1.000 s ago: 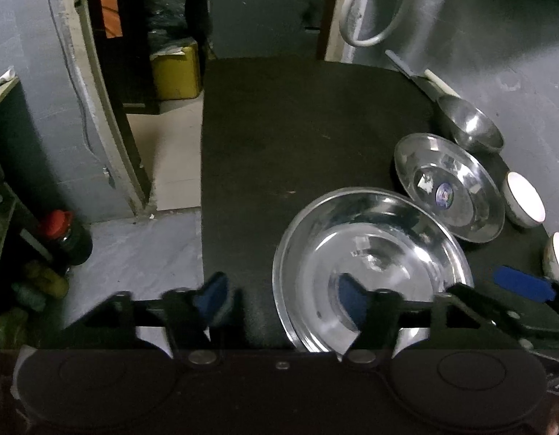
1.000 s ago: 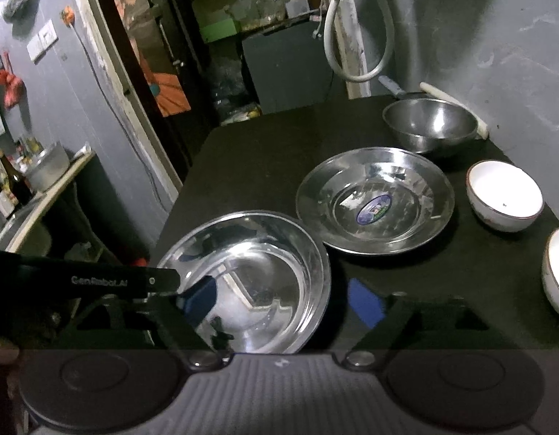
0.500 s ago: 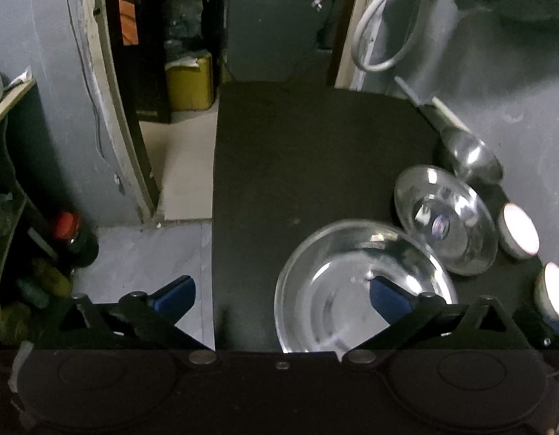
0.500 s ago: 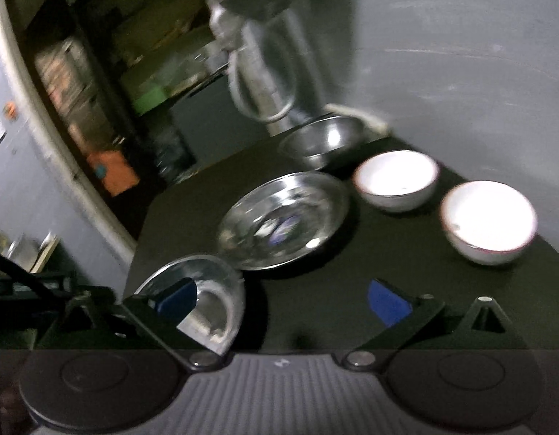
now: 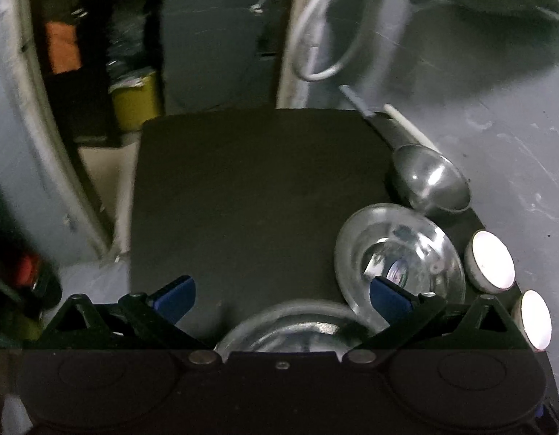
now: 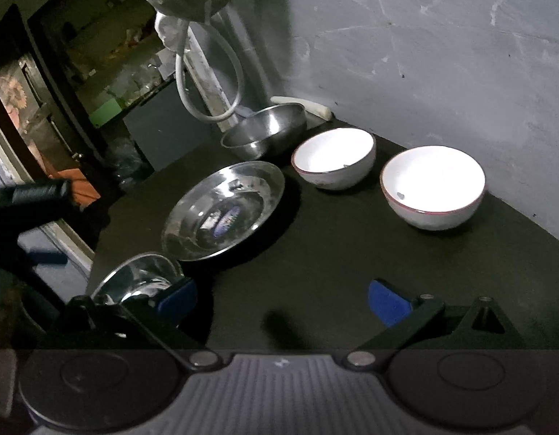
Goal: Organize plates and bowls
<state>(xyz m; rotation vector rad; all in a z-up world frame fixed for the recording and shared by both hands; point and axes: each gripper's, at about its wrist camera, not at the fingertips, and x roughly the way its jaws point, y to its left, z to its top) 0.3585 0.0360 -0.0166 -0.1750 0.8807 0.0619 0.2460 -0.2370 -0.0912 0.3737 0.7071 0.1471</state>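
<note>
Both tongs wide open, empty. Near white bowl point(image 6: 433, 186) sits far-right of right tongs point(image 6: 281, 299); big plate point(image 5: 290, 324) directly under left tongs point(image 5: 279, 293), so left is closer to it.

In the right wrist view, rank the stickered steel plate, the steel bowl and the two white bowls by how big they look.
1. stickered steel plate
2. near white bowl, maybe only from nearness
3. far white bowl and steel bowl: alike

White hose loop point(image 6: 207, 83) (hanging), yellow container point(image 5: 136, 99).
</note>
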